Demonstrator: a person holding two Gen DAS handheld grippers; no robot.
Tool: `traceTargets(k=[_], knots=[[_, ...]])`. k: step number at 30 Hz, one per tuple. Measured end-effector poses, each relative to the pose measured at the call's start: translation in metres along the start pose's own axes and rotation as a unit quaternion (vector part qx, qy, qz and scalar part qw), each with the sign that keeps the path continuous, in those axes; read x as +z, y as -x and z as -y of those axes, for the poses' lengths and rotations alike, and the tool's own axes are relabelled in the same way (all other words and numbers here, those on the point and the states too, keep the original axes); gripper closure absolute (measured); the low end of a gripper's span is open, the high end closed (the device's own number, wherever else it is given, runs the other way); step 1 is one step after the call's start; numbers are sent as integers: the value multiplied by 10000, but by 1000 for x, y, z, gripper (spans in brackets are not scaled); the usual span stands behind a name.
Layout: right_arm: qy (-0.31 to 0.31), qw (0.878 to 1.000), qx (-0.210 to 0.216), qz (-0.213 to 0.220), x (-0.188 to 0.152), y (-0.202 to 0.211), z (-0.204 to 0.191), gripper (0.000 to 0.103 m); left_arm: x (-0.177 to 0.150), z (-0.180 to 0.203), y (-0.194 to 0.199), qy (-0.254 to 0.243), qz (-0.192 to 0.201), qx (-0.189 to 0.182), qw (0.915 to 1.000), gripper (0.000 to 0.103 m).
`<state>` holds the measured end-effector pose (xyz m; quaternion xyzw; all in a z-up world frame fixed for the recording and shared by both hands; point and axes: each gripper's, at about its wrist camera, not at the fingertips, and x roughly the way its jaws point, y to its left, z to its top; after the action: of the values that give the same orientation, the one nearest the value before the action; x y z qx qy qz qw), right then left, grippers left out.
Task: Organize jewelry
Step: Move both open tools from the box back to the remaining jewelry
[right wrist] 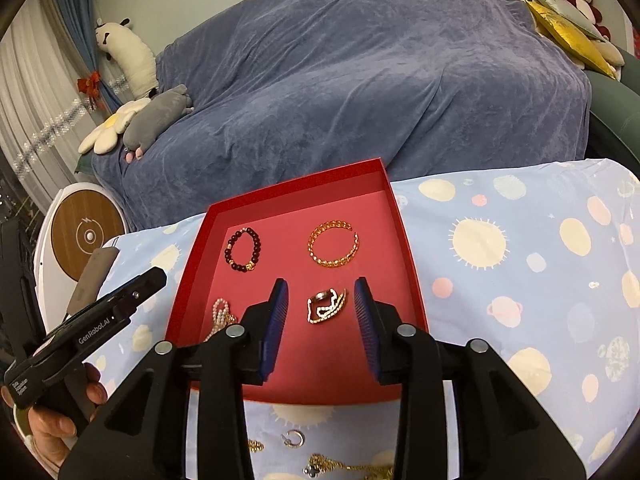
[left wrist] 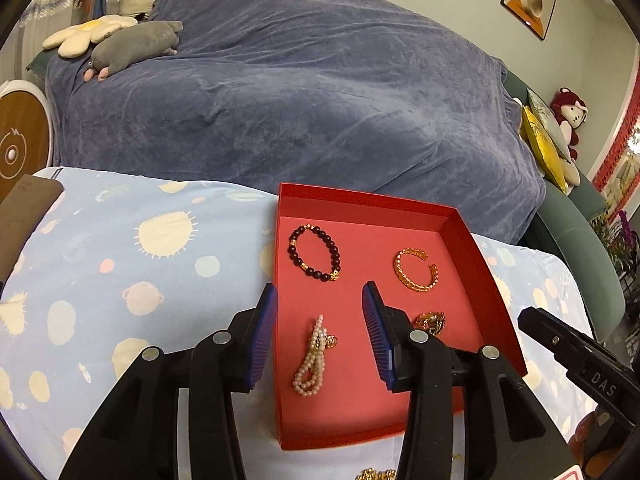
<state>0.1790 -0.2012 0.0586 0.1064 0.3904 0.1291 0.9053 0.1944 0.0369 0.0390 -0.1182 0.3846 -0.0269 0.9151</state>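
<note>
— With four pieces already lying in the red box (right wrist: 404,240), looks like a between-placements step?

— Seems so. Lying on the pink floor: dark beaded bracelet (right wrist: 243,250) far left, gold open cuff (right wrist: 333,249) far right, pearl strand (left wrist: 314,356) near left, small gold chain heap (right wrist: 326,306) near right. All apart, none touching.

— And the tongs?

— Left gripper (left wrist: 320,332) parted over the pearl strand, pads clear of it, nothing pinched. Right gripper (right wrist: 320,320) likewise parted, straddling the gold heap without pressing it. Both empty (a release, by the look of it).

— Next move, then?

— Probably back toward the loose pieces on the planet-print cloth (right wrist: 520,280) just in front of the box: a small silver hoop (right wrist: 294,438) and tangled gold chain (right wrist: 348,468) at the lower edge. Calls for lifting clear of the box wall, then a low, narrow pinch.

— Tricky stuff?

— Likely. Chain limp and fine, apt to slip from ribbed blue pads (right wrist: 276,320) or snag on soft, wrinkly fabric. Hoop thin and flat against the cloth. Box itself stiff card, shallow, matte. Beads round and glossy; cuff rigid, scalloped.
</note>
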Motion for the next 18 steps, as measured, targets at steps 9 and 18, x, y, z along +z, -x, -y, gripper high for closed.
traceTargets(k=[9, 18], knots=[[127, 9997, -219, 66, -35, 54, 20, 54, -36, 7, 50, -226, 83, 12, 9997, 51], [260, 9987, -142, -409, -83, 60, 26, 54, -83, 10, 68, -140, -233, -43, 9996, 46]])
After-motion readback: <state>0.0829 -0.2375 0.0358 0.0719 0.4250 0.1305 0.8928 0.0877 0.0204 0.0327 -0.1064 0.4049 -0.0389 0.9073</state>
